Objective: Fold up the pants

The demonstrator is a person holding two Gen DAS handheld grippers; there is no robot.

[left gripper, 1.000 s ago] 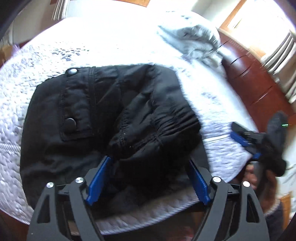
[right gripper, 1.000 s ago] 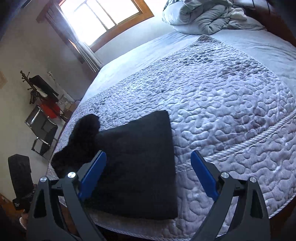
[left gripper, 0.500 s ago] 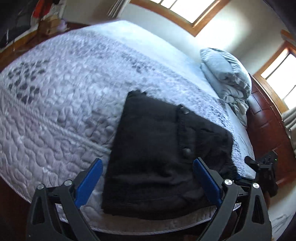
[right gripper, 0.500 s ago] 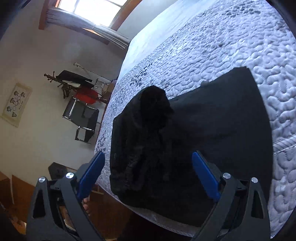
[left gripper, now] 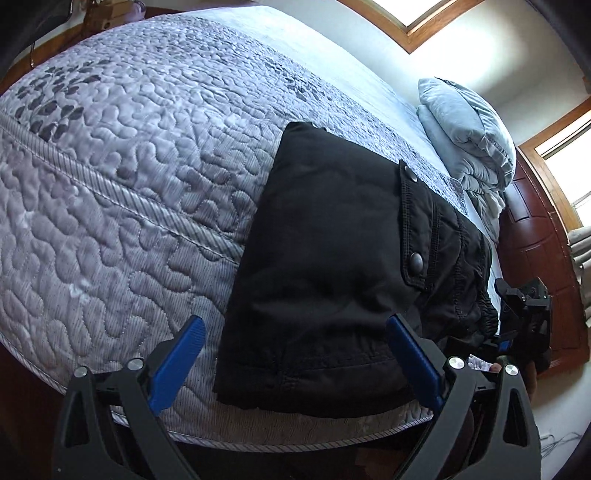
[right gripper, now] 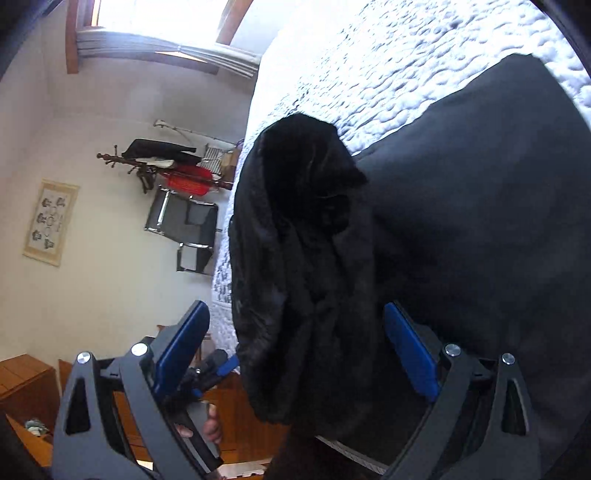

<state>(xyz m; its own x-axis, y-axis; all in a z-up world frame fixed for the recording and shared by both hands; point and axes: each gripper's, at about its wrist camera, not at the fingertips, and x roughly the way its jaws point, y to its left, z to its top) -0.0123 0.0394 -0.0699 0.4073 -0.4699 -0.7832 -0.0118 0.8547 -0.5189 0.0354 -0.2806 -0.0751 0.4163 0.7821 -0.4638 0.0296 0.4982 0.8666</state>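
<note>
Home bedroom, quilted bed (left gripper: 122, 177), pillows (left gripper: 465, 122) (wood-framed window (right gripper: 155, 29))

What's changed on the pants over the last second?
The left gripper let the bunched cuff end go, its jaws having just been opening, and backed off; it now hangs open over the near edge of the black pants. The right gripper, open throughout, closed in on the bunched end. The pants stayed folded on the quilt.

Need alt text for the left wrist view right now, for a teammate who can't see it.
Folded black pants lie near the edge of a bed under a grey quilt, pocket flap with snaps facing up. The left gripper hangs open over the near edge, gripping nothing. Grey pillows sit beyond; the right gripper shows at right.
</note>
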